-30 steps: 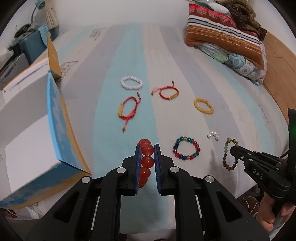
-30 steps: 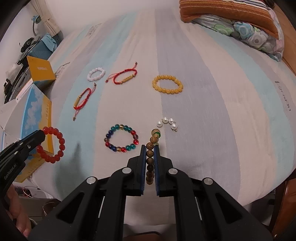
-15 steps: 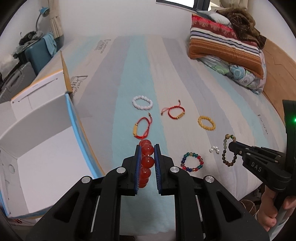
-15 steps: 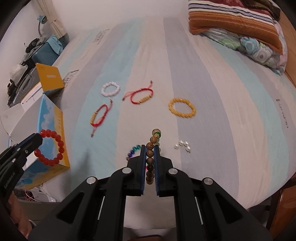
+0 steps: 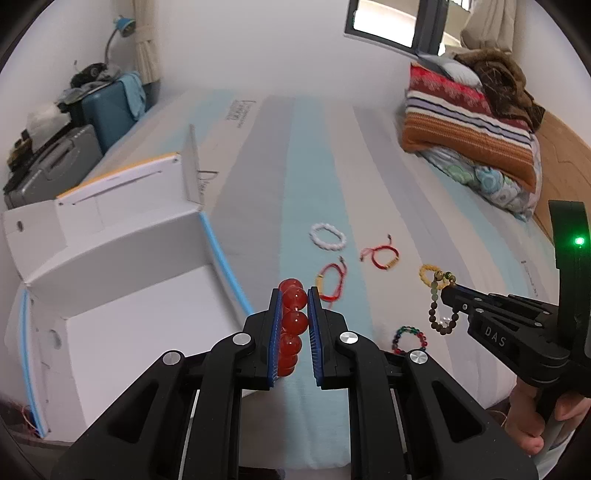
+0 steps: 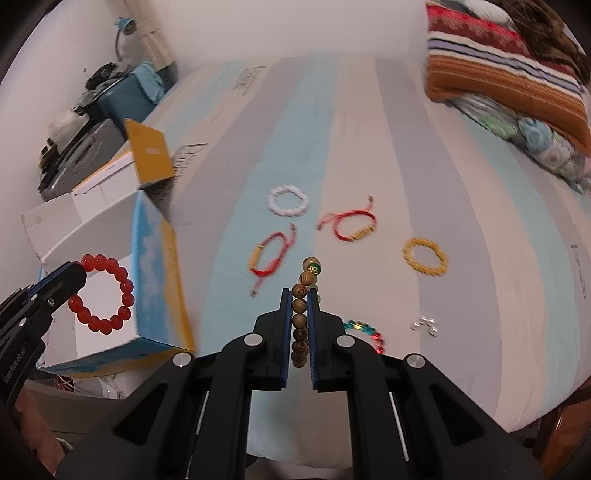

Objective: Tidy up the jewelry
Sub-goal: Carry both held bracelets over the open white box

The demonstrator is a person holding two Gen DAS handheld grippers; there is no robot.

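Observation:
My left gripper is shut on a red bead bracelet, held above the bed beside the open white box. From the right wrist view the red bead bracelet hangs over the box. My right gripper is shut on a brown wooden bead bracelet, which hangs in the air in the left wrist view. On the bed lie a white bracelet, two red cord bracelets, a yellow bracelet and a multicolour bracelet.
Small pearls lie on the striped bed sheet. Folded blankets and a pillow are stacked at the far right. A suitcase and clutter stand left of the bed, by a lamp.
Both grippers have risen and shifted left toward the box, each carrying its bracelet. The box interior now shows in the left wrist view. The bed items look further off.

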